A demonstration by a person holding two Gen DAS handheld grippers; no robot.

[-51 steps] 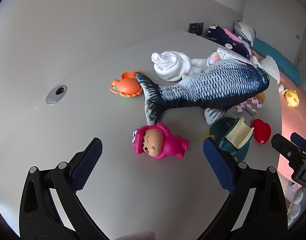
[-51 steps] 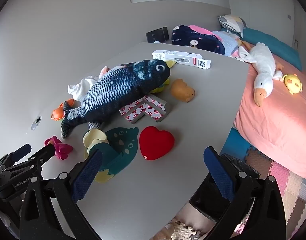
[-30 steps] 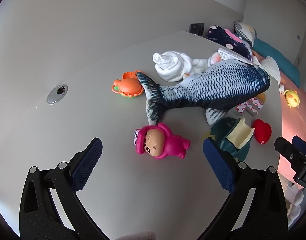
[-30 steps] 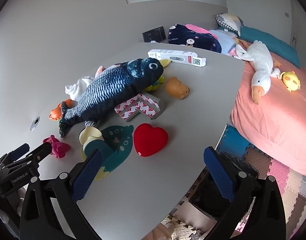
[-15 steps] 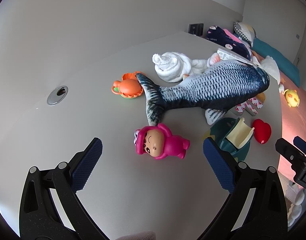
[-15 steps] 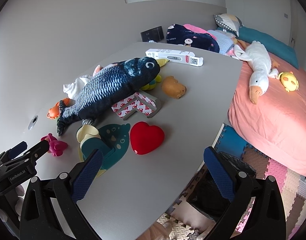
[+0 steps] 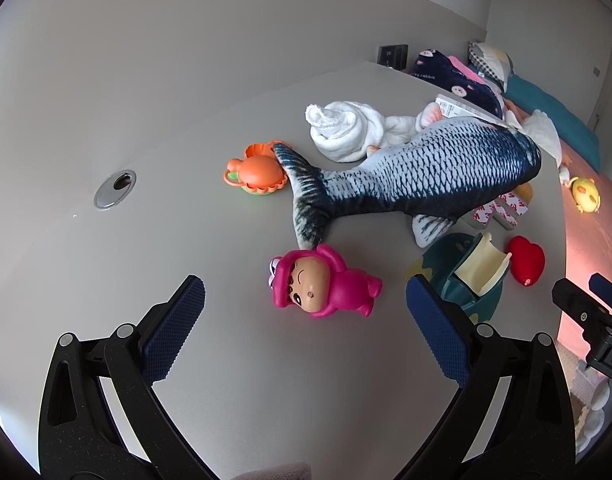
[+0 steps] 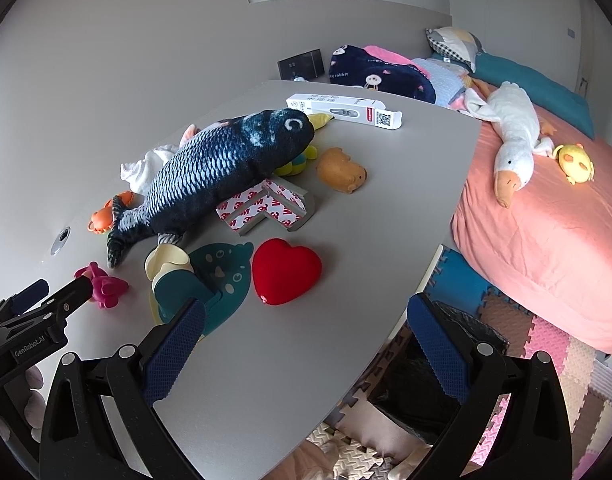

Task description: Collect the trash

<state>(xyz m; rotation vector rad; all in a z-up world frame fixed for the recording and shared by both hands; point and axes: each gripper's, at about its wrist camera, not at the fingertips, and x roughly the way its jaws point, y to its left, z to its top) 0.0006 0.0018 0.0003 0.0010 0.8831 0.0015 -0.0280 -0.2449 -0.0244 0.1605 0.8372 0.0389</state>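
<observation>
Holding both grippers with jaws spread wide, nothing between them. Your left gripper (image 7: 305, 330) hovers over the grey table (image 7: 106, 272). Far left of it: a metal cable grommet (image 7: 114, 195) set in the tabletop. Ahead-left: an orange crab toy (image 7: 257, 169), touching the tail of the big blue fish plush (image 7: 417, 172). Straight ahead, between the finger lines, just past the tips: a pink-hooded doll (image 7: 319, 284) lying on its side, head near the fish tail. Beyond the fish: a rolled white towel (image 7: 341, 130). Just off your right finger: a teal holder with a cream clip (image 7: 471, 272), then a red heart (image 7: 525, 258), the farthest right.

Your right gripper (image 8: 305, 342) sits over the near table edge (image 8: 266, 380). At far left the other gripper's black tip is visible beside the doll. Ahead-left: the teal holder, close to your left finger. Ahead: the red heart, and past it an L-shaped grey foam piece with red-printed tape backing (image 8: 266, 206), partly under the fish. Farther ahead: a tan squishy animal (image 8: 341, 170) and a white thermometer box (image 8: 343, 112) near the far edge. Below your right finger, on the floor beside the table: a black-lined bin (image 8: 437, 384), on foam mats. Right: a pink bed (image 8: 545, 232) with a white goose plush (image 8: 509, 140) and a small yellow plush (image 8: 575, 162).
</observation>
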